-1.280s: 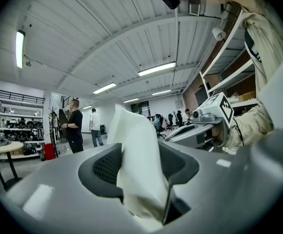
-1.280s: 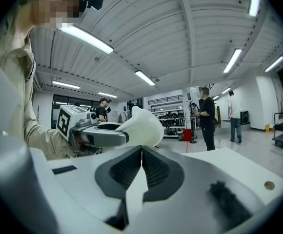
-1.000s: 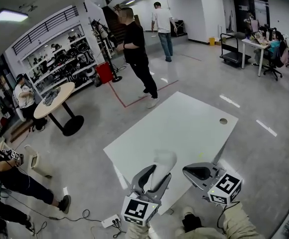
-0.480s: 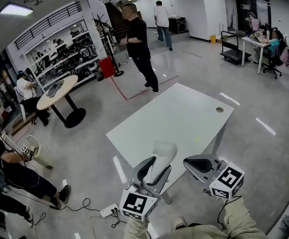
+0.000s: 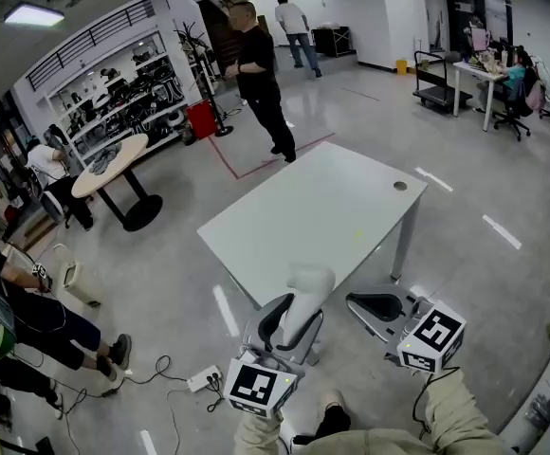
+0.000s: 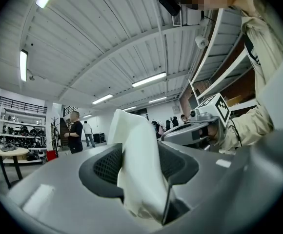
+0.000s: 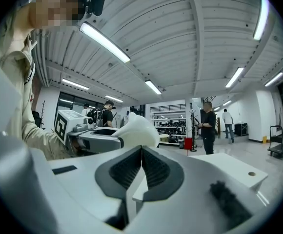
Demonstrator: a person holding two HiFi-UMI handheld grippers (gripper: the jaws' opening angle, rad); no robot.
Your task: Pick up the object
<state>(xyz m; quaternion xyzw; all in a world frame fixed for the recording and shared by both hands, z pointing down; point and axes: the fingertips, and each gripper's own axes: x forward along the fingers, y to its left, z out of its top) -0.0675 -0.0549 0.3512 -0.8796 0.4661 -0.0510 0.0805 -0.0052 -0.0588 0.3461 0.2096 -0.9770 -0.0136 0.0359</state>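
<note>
Left gripper (image 5: pixel 292 318) clamped on object (image 5: pixel 310 284), bottom centre of frame; looks light, soft, crushable: pinch its lower end. Right gripper (image 7: pixel 141 155) closed, empty.

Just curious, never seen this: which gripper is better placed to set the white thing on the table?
Left, probably: the left gripper clamps the white thing, while the right gripper is shut and empty beside it. The table lies just ahead.
</note>
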